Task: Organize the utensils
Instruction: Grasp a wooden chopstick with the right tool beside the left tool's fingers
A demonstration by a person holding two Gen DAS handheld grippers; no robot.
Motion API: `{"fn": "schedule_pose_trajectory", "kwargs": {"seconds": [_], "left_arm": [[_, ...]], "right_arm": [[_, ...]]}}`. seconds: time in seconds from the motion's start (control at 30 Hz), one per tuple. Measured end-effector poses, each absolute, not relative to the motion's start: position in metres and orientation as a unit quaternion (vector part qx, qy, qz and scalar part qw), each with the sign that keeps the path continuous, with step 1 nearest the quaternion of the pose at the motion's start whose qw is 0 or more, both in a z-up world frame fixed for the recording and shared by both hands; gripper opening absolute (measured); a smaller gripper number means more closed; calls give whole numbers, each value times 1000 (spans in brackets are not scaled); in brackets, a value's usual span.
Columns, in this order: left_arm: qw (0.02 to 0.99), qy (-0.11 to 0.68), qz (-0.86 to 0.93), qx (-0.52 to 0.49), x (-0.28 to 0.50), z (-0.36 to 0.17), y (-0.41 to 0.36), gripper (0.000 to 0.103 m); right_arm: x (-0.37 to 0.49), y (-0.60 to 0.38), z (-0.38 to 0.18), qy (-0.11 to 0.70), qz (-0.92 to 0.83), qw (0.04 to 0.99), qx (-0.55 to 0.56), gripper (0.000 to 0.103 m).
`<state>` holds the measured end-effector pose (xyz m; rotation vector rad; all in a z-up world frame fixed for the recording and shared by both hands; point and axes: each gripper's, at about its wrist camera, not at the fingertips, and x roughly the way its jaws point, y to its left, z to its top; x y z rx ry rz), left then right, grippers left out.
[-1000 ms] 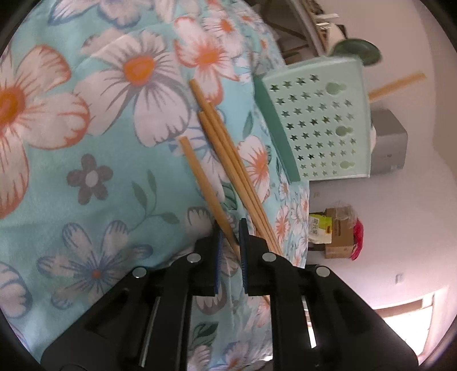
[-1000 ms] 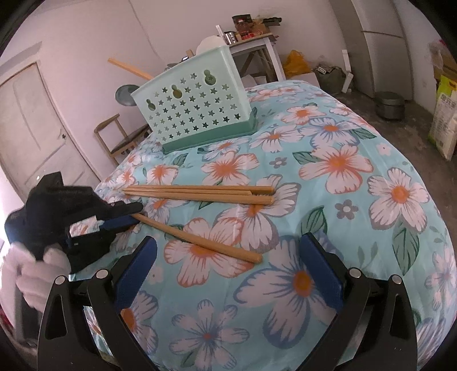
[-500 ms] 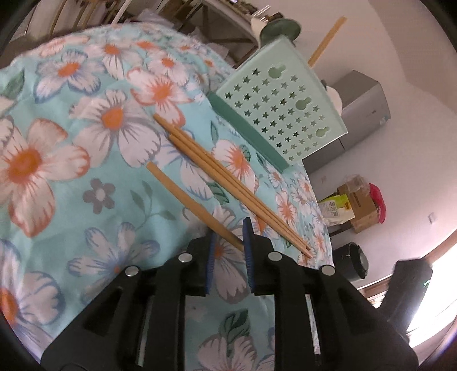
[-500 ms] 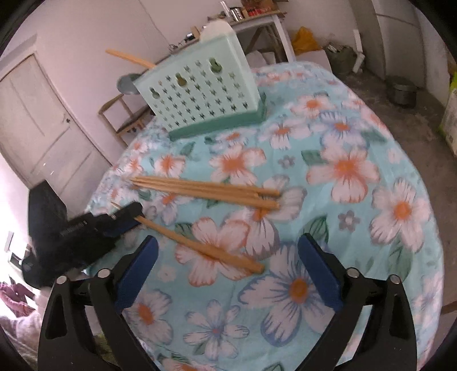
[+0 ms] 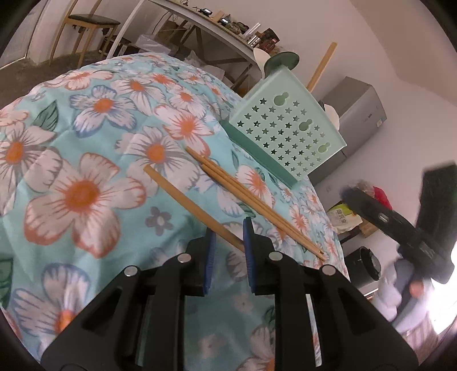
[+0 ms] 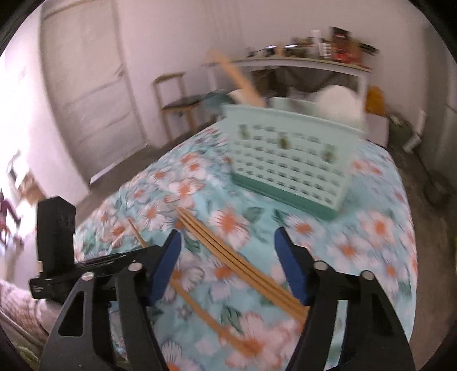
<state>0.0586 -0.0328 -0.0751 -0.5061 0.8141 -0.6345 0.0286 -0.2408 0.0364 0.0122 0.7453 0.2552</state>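
Three things crowd the far wall as I see it: a wooden chair (image 5: 88, 25), a long white side table (image 5: 200, 31) heaped with small clutter, and a grey cabinet (image 5: 357, 114); the right wrist view also shows a pale panelled door (image 6: 91, 85). The work surface is a rounded table under a turquoise cloth (image 5: 85, 137) printed with white and orange flowers. At its far side stands the mint utensil holder (image 5: 288, 137) with star-shaped holes, one chopstick (image 5: 321, 68) already leaning out of its top. A bundle of chopsticks (image 5: 245, 194) lies flat on the cloth just in front of the holder, and a single chopstick (image 5: 182, 197) lies beside it, apart. My left gripper (image 5: 227, 237) has its tongs only narrowly parted, the single chopstick's near end sitting in the gap against one pad, the other pad clear of it. My right gripper (image 6: 228, 256) has its tongs closing, still well spread, with the bundle framed between them and no pad touching it. That view is blurred. Nothing blocks the way to the holder.
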Motion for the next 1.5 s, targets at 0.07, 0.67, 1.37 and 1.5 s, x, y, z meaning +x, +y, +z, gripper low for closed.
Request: {"fn": "schedule_pose_trajectory", "kwargs": {"seconds": [0.07, 0.67, 1.37, 1.5], "left_arm": [[839, 384, -304, -239, 58, -76, -31, 19], [836, 381, -314, -238, 65, -79, -37, 19], [838, 380, -315, -235, 67, -79, -39, 20], [838, 379, -315, -235, 66, -79, -39, 21]], "right_arm": [[48, -227, 30, 380, 149, 912, -26, 51], [112, -188, -5, 462, 213, 842, -179, 19], [115, -171, -17, 476, 226, 816, -240, 12], [123, -165, -26, 477, 232, 814, -236, 11]]}}
